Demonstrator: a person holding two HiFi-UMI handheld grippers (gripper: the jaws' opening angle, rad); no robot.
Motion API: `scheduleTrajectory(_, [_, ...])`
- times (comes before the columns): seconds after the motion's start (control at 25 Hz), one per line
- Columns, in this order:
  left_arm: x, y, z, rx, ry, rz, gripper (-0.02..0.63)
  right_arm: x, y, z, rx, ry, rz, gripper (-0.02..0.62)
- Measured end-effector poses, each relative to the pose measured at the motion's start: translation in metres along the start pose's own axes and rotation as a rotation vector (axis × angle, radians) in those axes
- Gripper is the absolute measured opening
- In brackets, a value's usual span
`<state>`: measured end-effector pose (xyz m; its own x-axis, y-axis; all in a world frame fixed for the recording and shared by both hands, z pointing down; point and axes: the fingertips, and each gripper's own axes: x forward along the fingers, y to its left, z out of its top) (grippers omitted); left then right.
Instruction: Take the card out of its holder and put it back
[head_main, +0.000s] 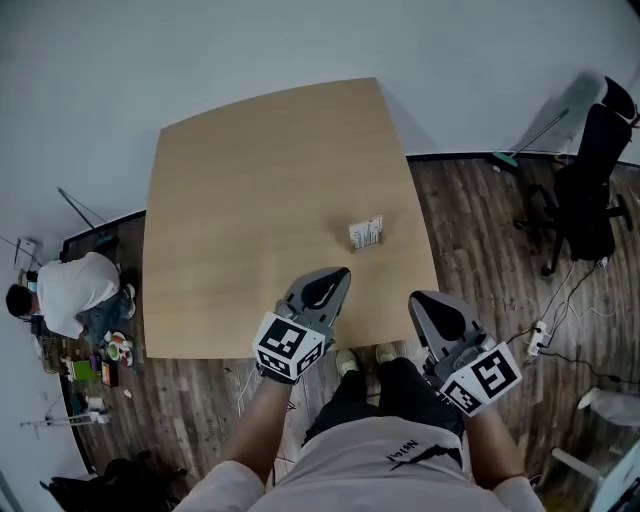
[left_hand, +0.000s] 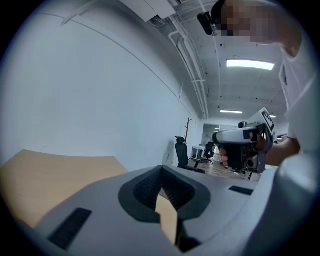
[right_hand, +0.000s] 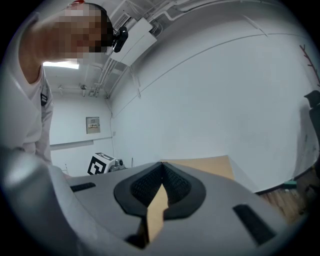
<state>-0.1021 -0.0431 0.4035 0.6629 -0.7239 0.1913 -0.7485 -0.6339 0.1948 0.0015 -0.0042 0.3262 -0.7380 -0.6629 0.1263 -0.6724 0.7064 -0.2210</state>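
Left gripper (head_main: 330, 282) and right gripper (head_main: 425, 305) hover at the table (head_main: 250, 180) edge, jaws together, empty (task apparently unstarted); next, reach the holder (head_main: 366, 233), jaws parted.

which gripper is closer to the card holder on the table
The left gripper: its jaws reach over the table just short of the card holder, while the right gripper sits farther off by the near right corner.
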Motion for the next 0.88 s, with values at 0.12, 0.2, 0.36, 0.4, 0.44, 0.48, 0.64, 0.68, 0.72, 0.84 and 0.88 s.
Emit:
scheduleTrajectory(0.12, [0.017,0.017,-0.013,0.001,0.006,-0.01,0.014,0.018,-0.015,-0.006,-0.014,0.012,0.019,0.014])
scheduleTrajectory(0.2, [0.029,0.028,-0.021,0.007,0.014,-0.008,0.015,0.03,-0.026,-0.011,-0.014,0.021,0.044,0.014])
scheduleTrajectory(0.36, [0.053,0.053,-0.036,-0.007,0.026,-0.002,0.017,0.059,-0.047,-0.02,-0.001,0.043,0.098,0.014])
scheduleTrajectory(0.4, [0.059,0.059,-0.042,-0.011,0.033,-0.001,0.017,0.066,-0.052,-0.022,-0.001,0.046,0.11,0.014])
scheduleTrajectory(0.44, [0.066,0.063,-0.048,-0.012,0.042,-0.001,0.017,0.072,-0.058,-0.026,0.001,0.05,0.12,0.014])
scheduleTrajectory(0.48, [0.073,0.067,-0.055,-0.013,0.052,-0.002,0.017,0.077,-0.063,-0.03,0.005,0.054,0.129,0.014])
scheduleTrajectory(0.64, [0.093,0.082,-0.081,-0.026,0.085,-0.018,0.017,0.1,-0.08,-0.047,0.025,0.078,0.156,0.014])
scheduleTrajectory(0.68, [0.096,0.087,-0.087,-0.032,0.091,-0.019,0.018,0.105,-0.083,-0.051,0.031,0.084,0.162,0.014])
scheduleTrajectory(0.72, [0.099,0.092,-0.093,-0.038,0.098,-0.02,0.029,0.11,-0.085,-0.055,0.037,0.09,0.167,0.014])
scheduleTrajectory(0.84, [0.104,0.104,-0.113,-0.055,0.118,-0.034,0.087,0.12,-0.093,-0.069,0.05,0.109,0.177,0.014])
scheduleTrajectory(0.88, [0.106,0.106,-0.12,-0.056,0.126,-0.041,0.093,0.122,-0.095,-0.074,0.054,0.114,0.178,0.014])
